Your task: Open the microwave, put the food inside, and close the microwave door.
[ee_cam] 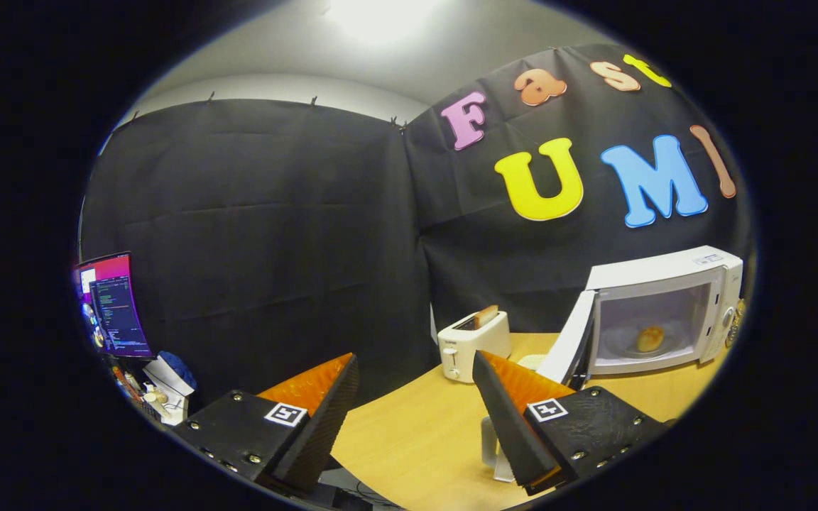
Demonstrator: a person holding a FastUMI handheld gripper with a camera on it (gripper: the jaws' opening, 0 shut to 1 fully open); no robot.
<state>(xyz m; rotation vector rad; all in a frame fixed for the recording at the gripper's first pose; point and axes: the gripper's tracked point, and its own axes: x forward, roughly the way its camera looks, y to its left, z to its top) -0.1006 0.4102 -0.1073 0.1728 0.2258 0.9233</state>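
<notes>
Two spread hand-held gripper fingers, microwave door ajar.

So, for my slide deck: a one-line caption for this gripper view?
Open gripper empty, short of the white microwave, door open, golden bread roll inside.

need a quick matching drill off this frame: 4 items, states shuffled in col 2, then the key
Column 1
1. microwave door
2. bread roll
3. toaster
4. gripper

Column 2
A. fingers spread apart, nothing between them
B. swung open
C. lying on the plate inside the microwave
D. white, a slice sticking up from its slot

Pairs: 1-B, 2-C, 3-D, 4-A
</notes>
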